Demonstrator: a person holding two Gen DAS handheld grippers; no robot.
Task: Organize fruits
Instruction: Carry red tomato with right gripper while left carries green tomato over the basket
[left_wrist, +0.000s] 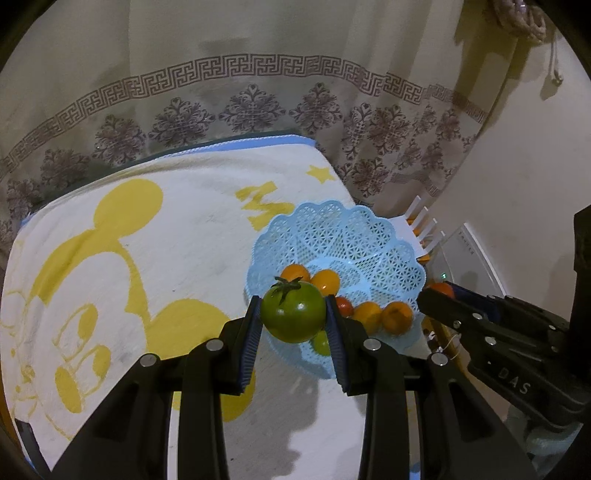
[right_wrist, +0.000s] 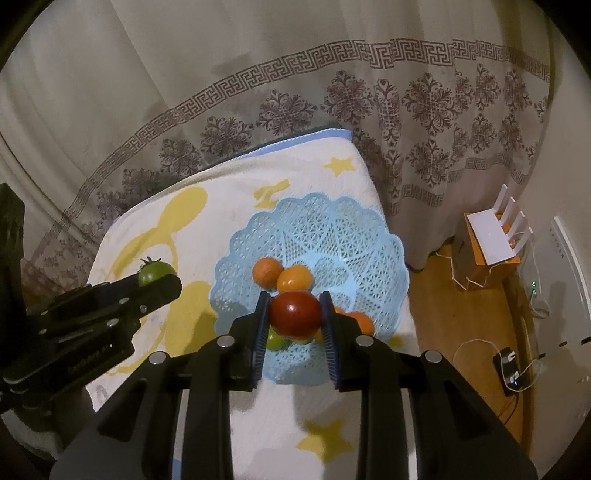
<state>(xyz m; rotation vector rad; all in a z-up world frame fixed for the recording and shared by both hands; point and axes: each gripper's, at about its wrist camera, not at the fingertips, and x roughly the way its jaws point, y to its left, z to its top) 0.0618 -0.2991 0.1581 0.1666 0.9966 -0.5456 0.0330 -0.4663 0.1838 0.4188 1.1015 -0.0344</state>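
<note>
Left gripper: fingers clamped on a green tomato, stem up, held above the near rim of the light-blue lattice basket. Right gripper: fingers clamped on a red tomato, also held over the basket's near side. In the basket: several orange fruits, a small red one and a green one, all on the near half. Basket sits on the worktop, on a white towel with yellow cartoon print, near its right edge. Patterned curtain behind; white router on the floor to the right.
</note>
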